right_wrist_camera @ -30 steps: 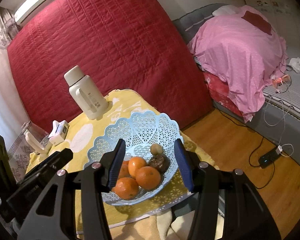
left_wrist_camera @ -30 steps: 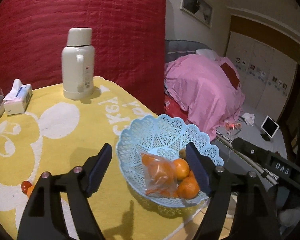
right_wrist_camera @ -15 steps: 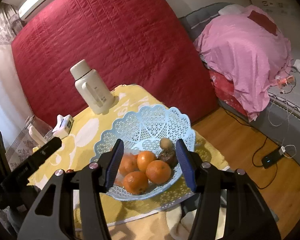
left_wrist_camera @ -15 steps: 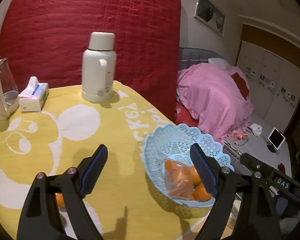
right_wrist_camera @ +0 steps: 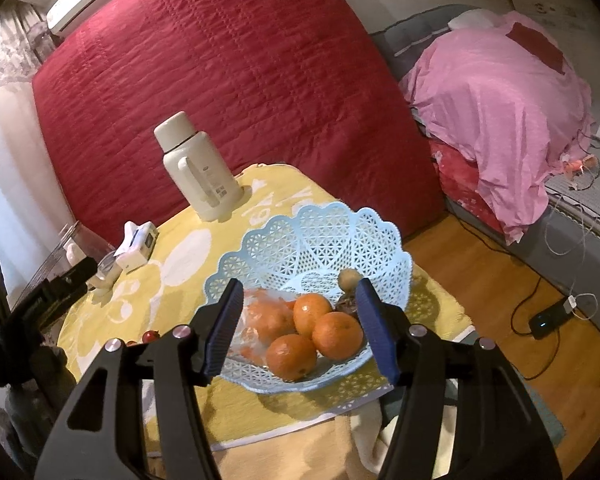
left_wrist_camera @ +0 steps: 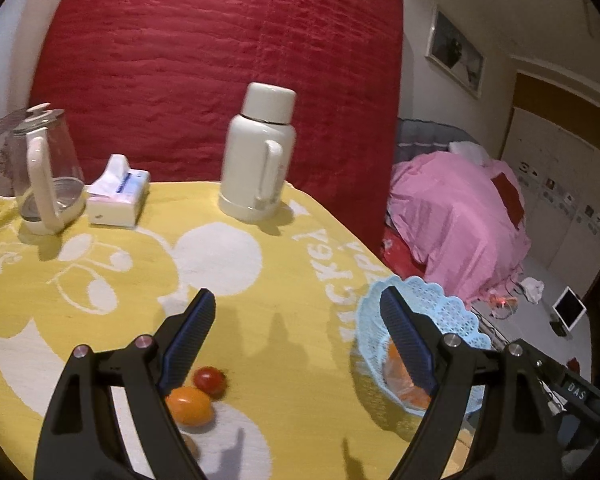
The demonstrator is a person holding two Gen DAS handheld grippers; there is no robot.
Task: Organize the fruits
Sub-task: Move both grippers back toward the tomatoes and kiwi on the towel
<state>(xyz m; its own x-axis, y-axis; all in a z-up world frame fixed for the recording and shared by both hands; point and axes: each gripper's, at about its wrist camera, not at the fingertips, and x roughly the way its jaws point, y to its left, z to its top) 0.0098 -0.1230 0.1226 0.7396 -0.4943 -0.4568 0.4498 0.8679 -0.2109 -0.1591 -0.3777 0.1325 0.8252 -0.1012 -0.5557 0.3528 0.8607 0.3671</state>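
Your left hand-held gripper (left_wrist_camera: pixel 296 314) hangs released over the bench (left_wrist_camera: pixel 292 360), near an orange (left_wrist_camera: pixel 189 405) and probably a tomato (left_wrist_camera: pixel 209 379). Your right hand-held gripper (right_wrist_camera: pixel 300 312) gapes empty before the basket (right_wrist_camera: pixel 320 236).

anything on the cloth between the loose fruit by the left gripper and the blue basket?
Nothing: in the left wrist view, only bare yellow tablecloth separates the orange fruit and small red fruit from the blue basket.
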